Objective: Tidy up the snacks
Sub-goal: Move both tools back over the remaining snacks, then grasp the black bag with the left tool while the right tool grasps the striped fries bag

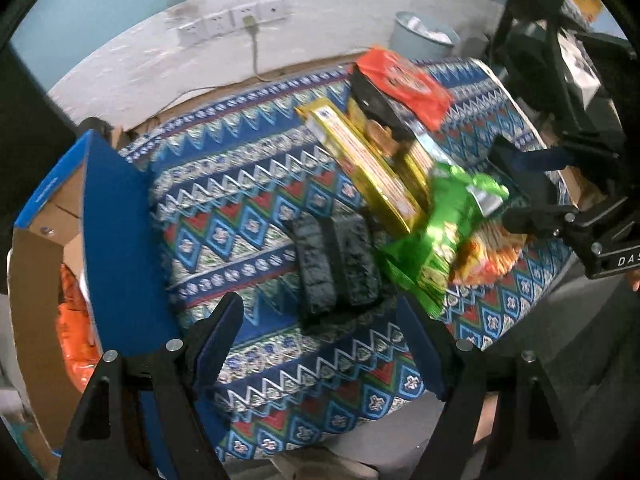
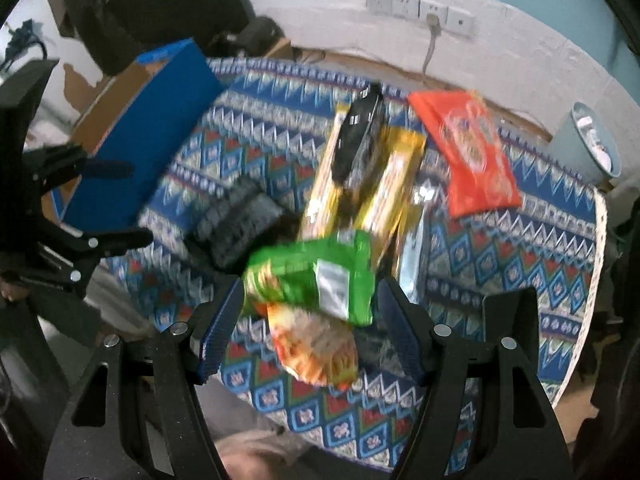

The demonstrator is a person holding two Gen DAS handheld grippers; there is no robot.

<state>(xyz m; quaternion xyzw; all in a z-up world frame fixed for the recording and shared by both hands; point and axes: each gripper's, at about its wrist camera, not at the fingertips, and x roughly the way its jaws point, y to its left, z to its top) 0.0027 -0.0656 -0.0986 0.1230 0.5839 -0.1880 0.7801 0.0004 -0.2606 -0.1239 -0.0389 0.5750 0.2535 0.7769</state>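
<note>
Snacks lie on a patterned tablecloth point(image 1: 248, 208): a black twin pack point(image 1: 336, 264), a green bag point(image 1: 444, 216) over an orange-yellow bag point(image 1: 492, 256), gold bars point(image 1: 372, 160) and an orange-red bag point(image 1: 404, 80). My left gripper point(image 1: 320, 332) is open and empty, just short of the black pack. My right gripper point(image 2: 310, 312) is open, its fingers either side of the green bag point(image 2: 316, 272) and the orange-yellow bag point(image 2: 316, 344). The black pack point(image 2: 236, 220), gold bars point(image 2: 384, 184) and orange-red bag point(image 2: 468, 152) lie beyond. The right gripper point(image 1: 516, 188) also shows in the left wrist view.
A blue cardboard box point(image 1: 108, 216) stands open at the table's left, with an orange packet point(image 1: 76, 332) inside; it also shows in the right wrist view point(image 2: 144, 136). A pale bin point(image 1: 424, 36) stands behind the table. Wall sockets point(image 1: 236, 20) with a cable are on the wall.
</note>
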